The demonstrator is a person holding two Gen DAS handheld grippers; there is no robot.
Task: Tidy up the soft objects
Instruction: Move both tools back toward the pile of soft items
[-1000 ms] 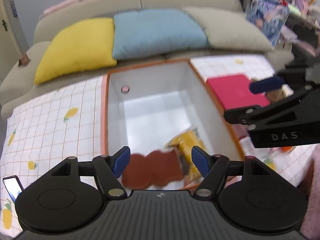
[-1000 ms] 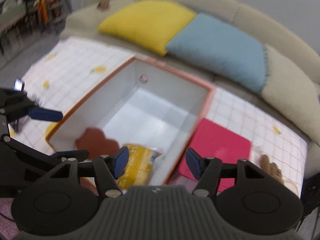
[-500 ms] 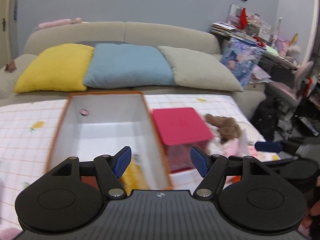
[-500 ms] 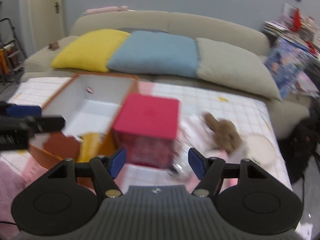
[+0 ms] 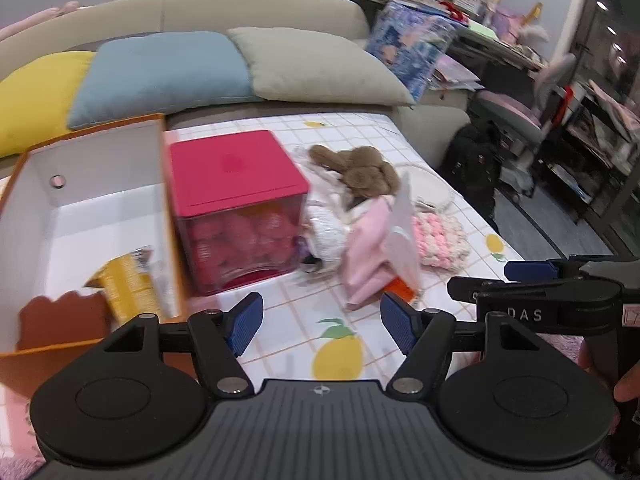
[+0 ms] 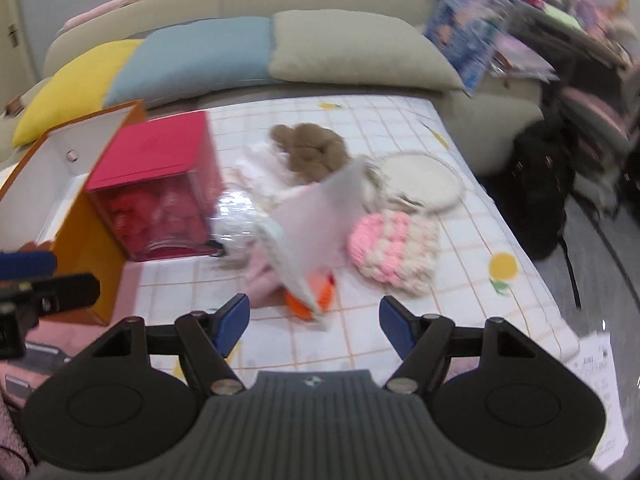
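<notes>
A pile of soft things lies on the checked cloth: a brown plush toy [image 5: 360, 170] [image 6: 310, 148], a pink cloth [image 5: 370, 248], a bagged item with an orange part [image 6: 310, 300], a pink-and-cream knitted pad [image 5: 438, 236] [image 6: 394, 252] and a round cream pad [image 6: 420, 180]. My left gripper [image 5: 322, 322] is open with nothing between its fingers, just short of the pile. My right gripper [image 6: 314, 322] is open and empty too, close before the orange part. The right gripper also shows in the left wrist view [image 5: 532, 276]. An orange box [image 5: 84, 216] holds a yellow packet [image 5: 126, 284] and a brown piece [image 5: 60, 318].
A red-lidded clear cube [image 5: 236, 208] [image 6: 156, 188] stands between the orange box and the pile. Yellow, blue and beige cushions [image 5: 160, 72] lean on a sofa behind. A black bag [image 6: 536, 188] and cluttered shelves [image 5: 580, 92] are at the right, beyond the cloth's edge.
Both grippers swung right from above the orange box toward the pile of soft things and came lower. The right gripper's jaws stand a little wider.
</notes>
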